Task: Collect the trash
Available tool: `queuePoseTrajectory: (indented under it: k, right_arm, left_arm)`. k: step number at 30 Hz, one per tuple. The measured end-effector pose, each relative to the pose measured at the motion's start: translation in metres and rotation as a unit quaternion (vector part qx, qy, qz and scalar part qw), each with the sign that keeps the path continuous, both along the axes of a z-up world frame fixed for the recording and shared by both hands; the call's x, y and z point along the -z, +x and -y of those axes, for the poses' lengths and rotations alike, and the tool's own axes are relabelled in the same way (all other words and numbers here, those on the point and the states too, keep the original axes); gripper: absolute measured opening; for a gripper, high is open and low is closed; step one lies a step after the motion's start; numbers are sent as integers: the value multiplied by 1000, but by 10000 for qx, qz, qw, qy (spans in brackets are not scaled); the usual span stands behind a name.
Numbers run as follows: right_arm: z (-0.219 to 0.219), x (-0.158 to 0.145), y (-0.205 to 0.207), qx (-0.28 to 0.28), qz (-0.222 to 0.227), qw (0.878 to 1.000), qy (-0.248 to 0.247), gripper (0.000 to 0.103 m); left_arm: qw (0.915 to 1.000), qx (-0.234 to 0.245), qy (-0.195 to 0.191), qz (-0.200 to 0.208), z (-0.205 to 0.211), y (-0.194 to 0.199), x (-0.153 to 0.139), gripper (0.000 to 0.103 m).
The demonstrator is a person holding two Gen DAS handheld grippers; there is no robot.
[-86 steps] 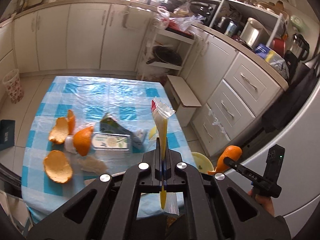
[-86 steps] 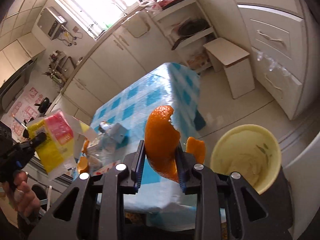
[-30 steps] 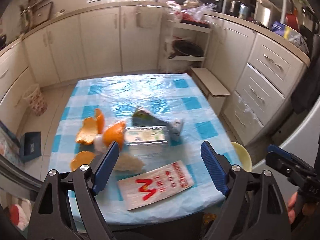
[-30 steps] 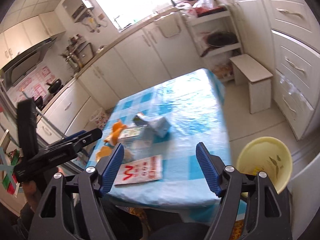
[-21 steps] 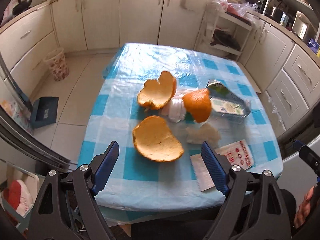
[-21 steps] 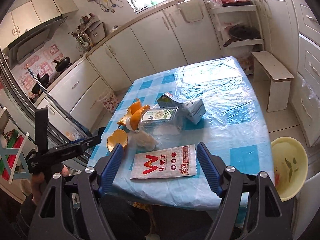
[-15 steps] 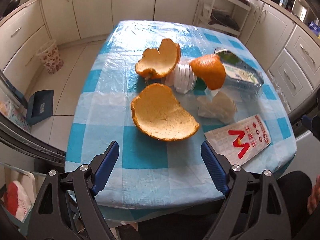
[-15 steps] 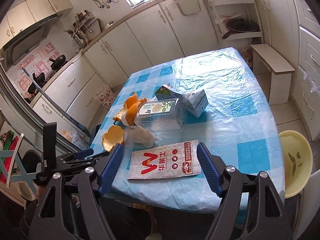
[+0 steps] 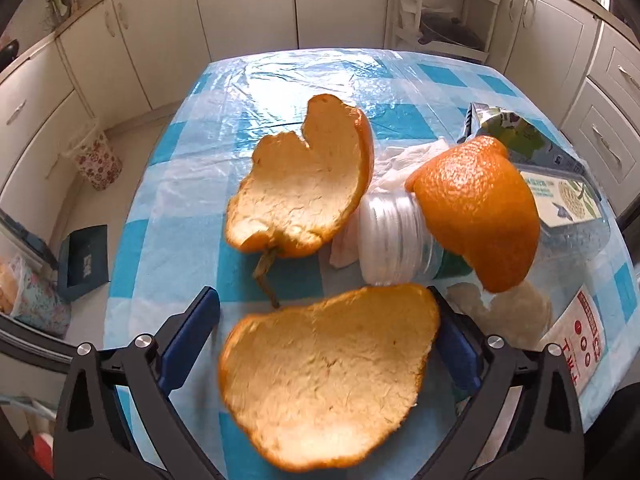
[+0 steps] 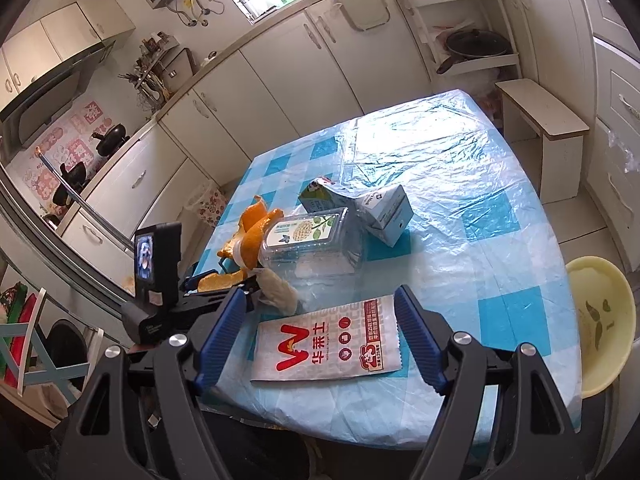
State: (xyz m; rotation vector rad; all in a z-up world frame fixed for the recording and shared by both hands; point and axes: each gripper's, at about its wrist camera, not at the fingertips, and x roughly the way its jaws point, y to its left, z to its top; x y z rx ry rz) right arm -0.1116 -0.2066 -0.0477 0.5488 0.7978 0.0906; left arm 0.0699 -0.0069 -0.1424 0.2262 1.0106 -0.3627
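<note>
On the checked counter (image 9: 168, 240), the left gripper (image 9: 326, 344) was opening around an orange peel (image 9: 328, 372); the right gripper (image 10: 320, 336) hung released, empty, above a wrapper (image 10: 326, 348).

Paper snack bag (image 10: 328, 344) on worktop: red "W" logo w/ Chinese chars "华莱士". Other labels unreadable.

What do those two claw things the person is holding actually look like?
Each is a black plastic claw. The left gripper and right gripper both have two angular black arms with cut-out frames, round silver bolts at the joints, and ribbed blue pads lining the fingers. From the right view, the left one carries a black box with a small lit screen.
</note>
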Motion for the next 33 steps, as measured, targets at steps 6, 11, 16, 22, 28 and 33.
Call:
queuePoseTrajectory:
  k: [6,11,16,22,28,33]
  right_arm:
    - [-6,1,3,-43,-24,10000,-67,76]
    - [-17,-1,3,-123,-41,9996,-264,77]
    - [-23,-1,4,-121,-19,9994,-338,78]
    - [-19,-5,-1,-60,123,9988,-472,83]
    - [-11,-5,-3,130,145,9994,-286,83]
    - [-24,-8,-6,30,74,9987,-504,83]
  left_arm:
    - [10000,-18,19,61,19,27,1,95]
    - [9995,-265,1,140,21,44,4,97]
    - [9995,-281,-25,148,21,46,5,97]
    - [9995,-280,-27,149,20,45,5,97]
    - [9995,-280,-29,149,19,45,5,97]
    - [9995,-279,-29,149,20,45,5,97]
